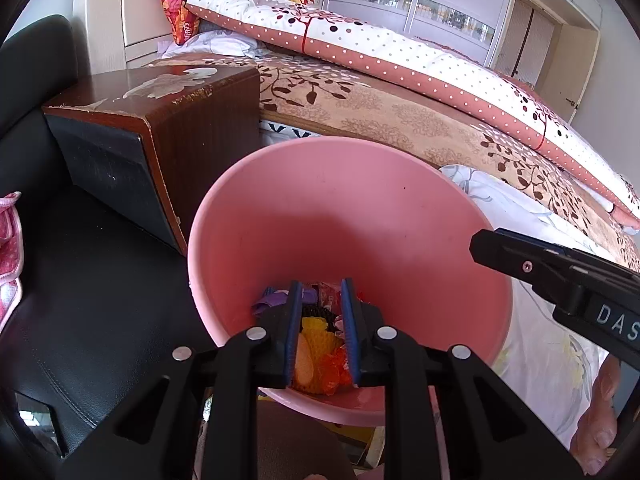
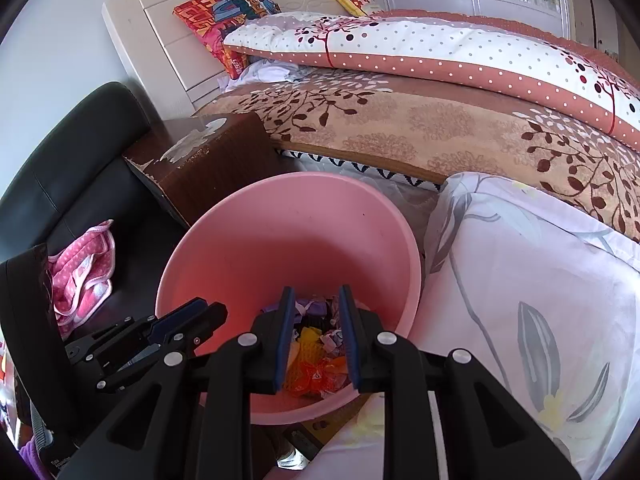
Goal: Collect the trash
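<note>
Trash (image 1: 320, 356) lies heaped at the bottom of the pink bin (image 1: 340, 208), beside the bed (image 2: 400, 128). Both grippers, left (image 1: 322, 334) and right (image 2: 316, 340), hang above it, jaws narrow and empty. Reaching back in could snag wrappers and drag them out.

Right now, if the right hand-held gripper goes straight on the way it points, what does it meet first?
Most likely the trash pile at the bottom of the pink bin. The right hand-held gripper points down into it with nothing between its fingers, though depth is hard to judge.
</note>
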`<action>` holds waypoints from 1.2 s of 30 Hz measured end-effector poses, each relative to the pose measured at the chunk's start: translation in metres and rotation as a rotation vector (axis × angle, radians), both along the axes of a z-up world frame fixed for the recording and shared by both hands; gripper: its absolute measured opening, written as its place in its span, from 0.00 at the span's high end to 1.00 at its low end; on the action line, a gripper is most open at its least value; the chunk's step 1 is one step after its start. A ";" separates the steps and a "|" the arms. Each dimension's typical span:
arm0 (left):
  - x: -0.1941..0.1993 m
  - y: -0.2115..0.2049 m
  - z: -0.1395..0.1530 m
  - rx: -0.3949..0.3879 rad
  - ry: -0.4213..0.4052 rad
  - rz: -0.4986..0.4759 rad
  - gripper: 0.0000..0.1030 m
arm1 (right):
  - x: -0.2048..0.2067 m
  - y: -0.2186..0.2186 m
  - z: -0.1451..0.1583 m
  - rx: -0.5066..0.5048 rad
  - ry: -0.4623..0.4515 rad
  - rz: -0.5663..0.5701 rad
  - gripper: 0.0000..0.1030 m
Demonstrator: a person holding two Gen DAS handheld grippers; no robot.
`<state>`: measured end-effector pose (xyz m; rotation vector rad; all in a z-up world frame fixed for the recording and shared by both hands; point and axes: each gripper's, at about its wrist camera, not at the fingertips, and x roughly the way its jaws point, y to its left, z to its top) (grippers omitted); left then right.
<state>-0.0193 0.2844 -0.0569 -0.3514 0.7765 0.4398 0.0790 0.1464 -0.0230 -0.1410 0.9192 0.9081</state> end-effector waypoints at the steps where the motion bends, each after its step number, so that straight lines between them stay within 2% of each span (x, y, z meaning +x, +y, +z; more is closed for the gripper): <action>1: 0.000 0.000 0.001 -0.001 -0.004 -0.001 0.81 | -0.001 -0.001 0.001 -0.001 -0.005 0.000 0.79; 3: -0.001 0.000 0.002 -0.008 -0.013 -0.002 0.81 | -0.002 -0.004 0.002 0.000 -0.017 0.000 0.78; 4: -0.001 -0.001 0.003 -0.013 -0.018 -0.004 0.78 | -0.004 -0.006 0.003 0.001 -0.022 -0.001 0.73; 5: -0.002 -0.001 0.004 -0.020 -0.025 -0.006 0.62 | -0.005 -0.009 0.004 0.004 -0.029 -0.002 0.66; 7: -0.003 -0.002 0.007 -0.022 -0.038 -0.009 0.48 | -0.008 -0.014 0.006 0.009 -0.044 -0.007 0.62; 15: -0.006 -0.013 0.020 0.051 -0.061 0.008 0.48 | -0.024 -0.036 0.013 0.000 -0.117 -0.011 0.58; 17: -0.008 -0.016 0.024 0.061 -0.076 0.008 0.48 | -0.031 -0.042 0.017 -0.001 -0.152 -0.016 0.48; 23: -0.010 -0.032 0.036 0.094 -0.108 -0.019 0.48 | -0.052 -0.060 0.025 -0.014 -0.240 -0.035 0.43; 26: -0.012 -0.042 0.043 0.109 -0.129 -0.041 0.48 | -0.058 -0.070 0.030 -0.005 -0.263 -0.063 0.34; 31: -0.013 -0.055 0.053 0.130 -0.153 -0.056 0.48 | -0.066 -0.084 0.033 -0.004 -0.293 -0.107 0.29; 36: -0.013 -0.065 0.058 0.135 -0.158 -0.065 0.48 | -0.066 -0.097 0.034 -0.003 -0.295 -0.157 0.29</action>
